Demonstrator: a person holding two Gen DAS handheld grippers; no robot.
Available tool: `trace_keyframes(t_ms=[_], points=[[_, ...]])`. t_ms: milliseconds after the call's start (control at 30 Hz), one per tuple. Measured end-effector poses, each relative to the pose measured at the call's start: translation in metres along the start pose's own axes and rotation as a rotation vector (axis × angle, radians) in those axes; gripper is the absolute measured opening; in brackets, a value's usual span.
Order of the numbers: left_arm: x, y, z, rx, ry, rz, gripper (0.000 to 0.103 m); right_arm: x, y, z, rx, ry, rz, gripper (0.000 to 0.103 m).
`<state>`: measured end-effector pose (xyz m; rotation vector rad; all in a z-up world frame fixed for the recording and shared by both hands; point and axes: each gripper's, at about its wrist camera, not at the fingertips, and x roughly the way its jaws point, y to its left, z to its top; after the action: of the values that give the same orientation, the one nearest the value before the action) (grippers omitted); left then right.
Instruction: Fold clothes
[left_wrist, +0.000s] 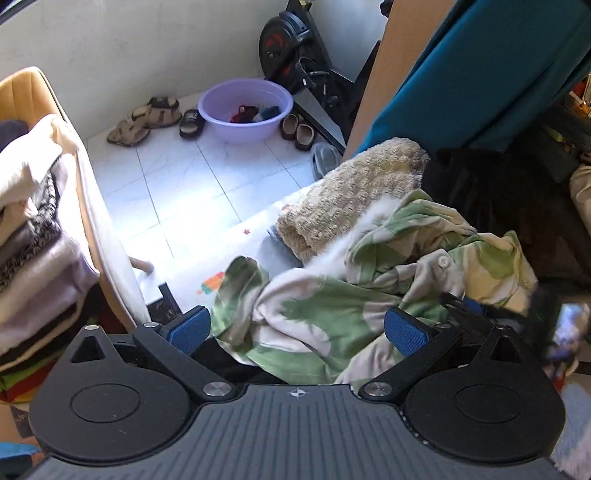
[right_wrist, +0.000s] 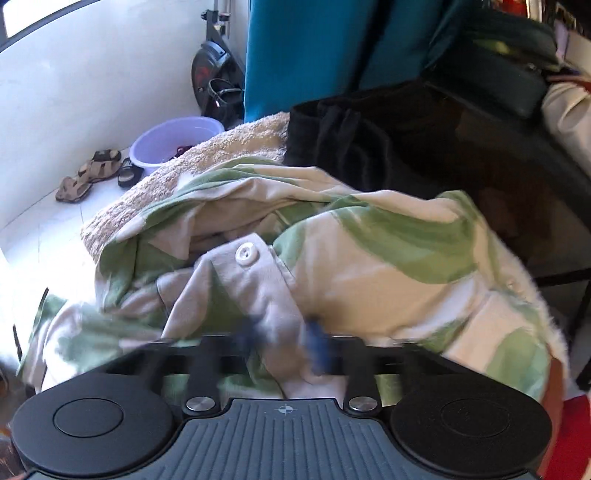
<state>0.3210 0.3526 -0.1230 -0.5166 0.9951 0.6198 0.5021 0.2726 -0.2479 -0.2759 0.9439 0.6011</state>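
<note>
My right gripper (right_wrist: 282, 341) looks clamped on the crumpled green shirt (right_wrist: 332, 251) heaped on the pile — blurry, though — left gripper (left_wrist: 295, 328) spread wide above it, ready for a second corner.

No readable text or labels show anywhere.

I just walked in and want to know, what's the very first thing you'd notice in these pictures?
The crumpled green-and-cream shirt fills the middle of both views, with one white button showing. The right gripper has its jaws closed on the shirt's cloth, while the left gripper hangs over it with jaws wide apart. Behind, a fuzzy beige towel lies beside the shirt, and a purple basin sits on the white floor among sandals.
</note>
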Motion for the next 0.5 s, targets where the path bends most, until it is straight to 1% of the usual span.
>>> trace_keyframes(t_ms=[67,100,233,300,433,500], points=[[-0.001,-0.002,0.000,0.013,0.000,-0.010,0.102,-0.023,-0.016,-0.014,0.094,-0.041,0.036,0.006],[-0.001,-0.004,0.000,0.024,-0.001,-0.012,0.102,-0.034,-0.025,-0.022,0.139,-0.053,0.041,0.005],[-0.002,-0.012,-0.005,0.058,0.005,-0.041,0.102,-0.081,-0.058,-0.063,0.337,-0.052,-0.018,0.005],[-0.002,-0.016,-0.010,0.077,0.016,-0.061,0.102,-0.105,-0.071,-0.089,0.412,-0.044,-0.059,0.005],[0.001,-0.022,-0.025,0.125,0.044,-0.089,0.102,-0.147,-0.082,-0.138,0.525,0.011,-0.120,0.005],[0.003,-0.024,-0.032,0.137,0.063,-0.096,0.102,-0.161,-0.083,-0.163,0.576,0.070,-0.150,0.005]])
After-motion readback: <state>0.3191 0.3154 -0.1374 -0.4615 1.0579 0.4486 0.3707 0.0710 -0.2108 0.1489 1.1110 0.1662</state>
